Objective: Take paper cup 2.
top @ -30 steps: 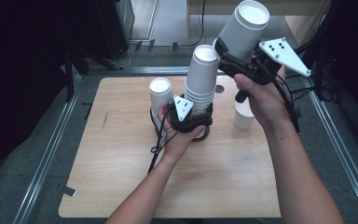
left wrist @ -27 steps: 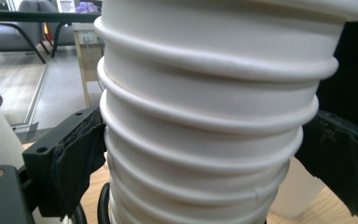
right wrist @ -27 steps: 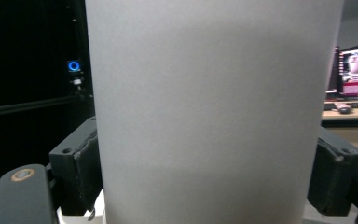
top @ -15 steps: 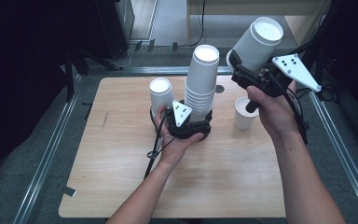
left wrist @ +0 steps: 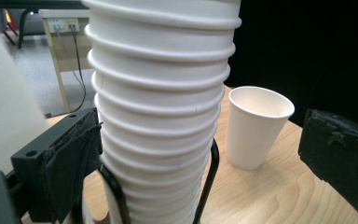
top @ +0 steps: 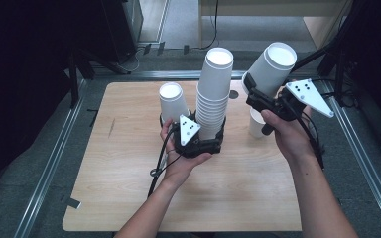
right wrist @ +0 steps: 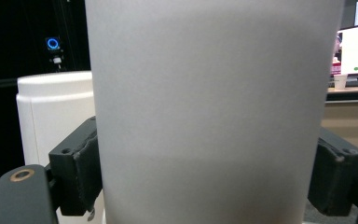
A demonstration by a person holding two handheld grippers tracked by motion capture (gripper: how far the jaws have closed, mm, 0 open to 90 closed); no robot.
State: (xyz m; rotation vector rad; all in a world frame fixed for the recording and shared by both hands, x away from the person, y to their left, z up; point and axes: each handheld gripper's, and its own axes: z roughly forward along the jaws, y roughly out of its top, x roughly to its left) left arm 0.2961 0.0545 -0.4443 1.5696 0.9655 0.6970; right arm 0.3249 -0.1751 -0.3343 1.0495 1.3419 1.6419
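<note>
High view: a wooden table [top: 129, 198] is seen from above, with 2 forearms entering from the bottom edge. A tall stack of white paper cups [top: 213, 94] is held near the table's middle by the left gripper [top: 209, 144], and in the left gripper view the stack [left wrist: 161, 116] is seen between the 2 black jaws, the left pad touching its side while a gap is visible between the stack and the right pad, so the jaws are set apart around it rather than pressed on it. A single white cup [top: 171, 101] is stood just left of the stack, beside the left hand [top: 181, 161]. A lifted cup [top: 270, 67] is carried tilted above the table's right side by the right gripper [top: 258, 96]; in the right gripper view both pads are pressed against its wall [right wrist: 209, 112], so it is clamped. Another cup [top: 257, 124] is stood upright on the table below the right hand [top: 290, 136], and it is seen open-mouthed in the left gripper view [left wrist: 256, 126].
</note>
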